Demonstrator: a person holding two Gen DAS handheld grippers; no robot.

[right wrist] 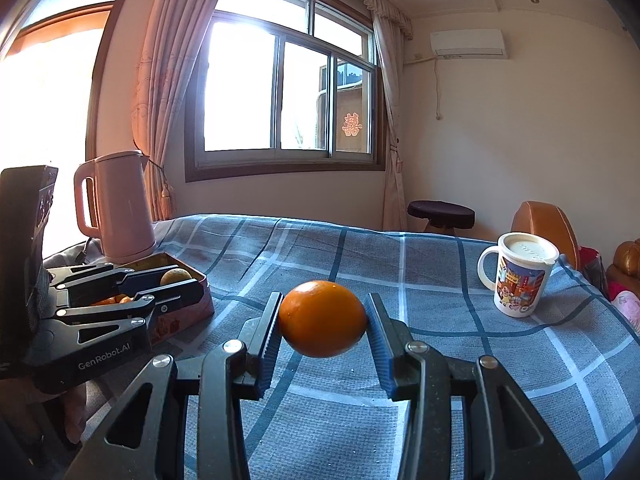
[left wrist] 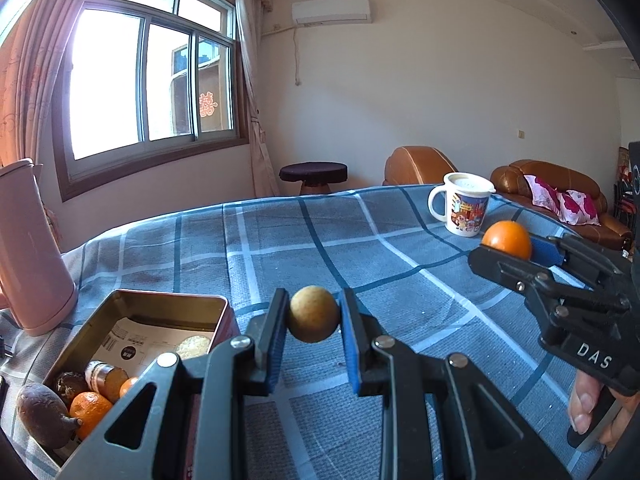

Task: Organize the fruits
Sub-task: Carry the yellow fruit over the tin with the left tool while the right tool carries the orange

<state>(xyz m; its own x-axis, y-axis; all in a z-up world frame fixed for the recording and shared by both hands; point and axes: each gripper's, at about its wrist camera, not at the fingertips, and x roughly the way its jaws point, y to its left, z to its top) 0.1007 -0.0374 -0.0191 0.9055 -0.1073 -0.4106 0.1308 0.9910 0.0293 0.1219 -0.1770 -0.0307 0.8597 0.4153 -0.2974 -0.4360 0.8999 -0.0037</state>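
Across the lower half of both views, a blue checked tablecloth (left wrist: 360, 240) is covering the table. Two black grippers with blue pads are showing, each one clamped on a single fruit and holding it clear of the cloth.

At the bottom centre of the left wrist view, the left gripper (left wrist: 314, 320) is squeezing one small round yellow-brown fruit (left wrist: 313, 313) between its pads. At the lower left of that view, one open rectangular metal tin (left wrist: 168, 300) is sitting on the cloth, just beside this gripper. Inside it are lying two small orange tangerines (left wrist: 90, 410), two dark wrinkled fruits (left wrist: 42, 420), one short metal-capped cylinder and a printed paper lining the bottom. The gripper's body is hiding part of the tin, so other contents cannot be told.

At the bottom centre of the right wrist view, the right gripper (right wrist: 322, 320) is pinching one large orange (right wrist: 322, 318) at its two ends. The same orange is appearing at the right of the left wrist view, near one white cartoon-printed mug (left wrist: 464, 208) with a lid, which is standing upright towards the far right edge of the table.

One pink electric kettle (right wrist: 120, 208) is standing upright behind the tin at the left. A person's fingertips (left wrist: 582, 408) are showing at the lower right of the left wrist view, wrapped on the right gripper's handle.
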